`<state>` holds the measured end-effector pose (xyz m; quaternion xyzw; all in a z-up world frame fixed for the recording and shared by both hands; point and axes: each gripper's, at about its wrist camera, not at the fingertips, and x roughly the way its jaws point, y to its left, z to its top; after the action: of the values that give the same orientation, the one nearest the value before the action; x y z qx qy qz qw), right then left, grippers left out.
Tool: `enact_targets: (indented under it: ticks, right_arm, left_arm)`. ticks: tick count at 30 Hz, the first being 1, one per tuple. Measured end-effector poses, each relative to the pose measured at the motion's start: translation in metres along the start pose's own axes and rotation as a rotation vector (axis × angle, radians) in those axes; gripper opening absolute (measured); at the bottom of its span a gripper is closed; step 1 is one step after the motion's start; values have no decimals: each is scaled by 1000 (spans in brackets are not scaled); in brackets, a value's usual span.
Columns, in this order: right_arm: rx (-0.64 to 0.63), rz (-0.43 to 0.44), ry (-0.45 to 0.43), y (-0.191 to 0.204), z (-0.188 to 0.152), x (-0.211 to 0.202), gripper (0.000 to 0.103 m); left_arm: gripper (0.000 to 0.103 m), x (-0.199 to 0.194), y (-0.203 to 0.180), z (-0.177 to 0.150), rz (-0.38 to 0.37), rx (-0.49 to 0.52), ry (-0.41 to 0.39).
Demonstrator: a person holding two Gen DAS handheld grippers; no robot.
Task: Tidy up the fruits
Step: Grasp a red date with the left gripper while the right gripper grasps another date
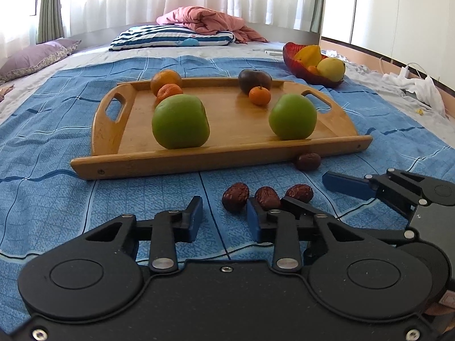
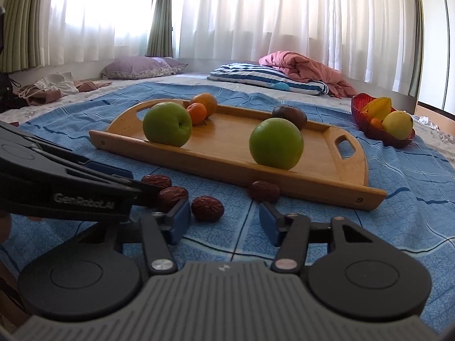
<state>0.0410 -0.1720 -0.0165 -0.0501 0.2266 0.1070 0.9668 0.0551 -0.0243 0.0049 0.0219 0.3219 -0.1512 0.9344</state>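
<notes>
Several wrinkled red dates lie on the blue cloth in front of the wooden tray [image 1: 199, 159]. My left gripper [image 1: 226, 217] is open, and the leftmost date [image 1: 235, 196] sits at its mouth near the right finger, untouched by the left finger. My right gripper [image 2: 224, 221] is open around another date [image 2: 207, 208], which lies close to its left finger. A middle date [image 1: 267, 197] rests between the two grippers. A further date [image 2: 264, 191] lies against the tray's front rail. The tray carries two green apples [image 1: 180, 122] [image 1: 293, 116], oranges and a dark fruit [image 1: 254, 81].
A red bowl [image 1: 295, 59] with yellow fruit stands back right on the bed. A striped pillow [image 1: 170, 37] and a pink quilt [image 1: 204, 20] lie behind the tray. The two grippers cross closely at the dates. White clothing [image 1: 415, 85] lies at the right edge.
</notes>
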Motion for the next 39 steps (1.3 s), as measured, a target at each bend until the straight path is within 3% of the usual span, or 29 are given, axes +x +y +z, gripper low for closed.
enact_targets:
  ticks: [15,22,39]
  right_arm:
    - [78,58,4,-2,2,-3,47]
    - [82,65,8,0,4,-4,35]
    - [80,54,16,0,3,-2,34]
  left_arm:
    - [28,-3,9,7,-29,-47,-17]
    - [22,-1,4,6,-42,-34,-8]
    - [17,8,0,7,-53,-33,2]
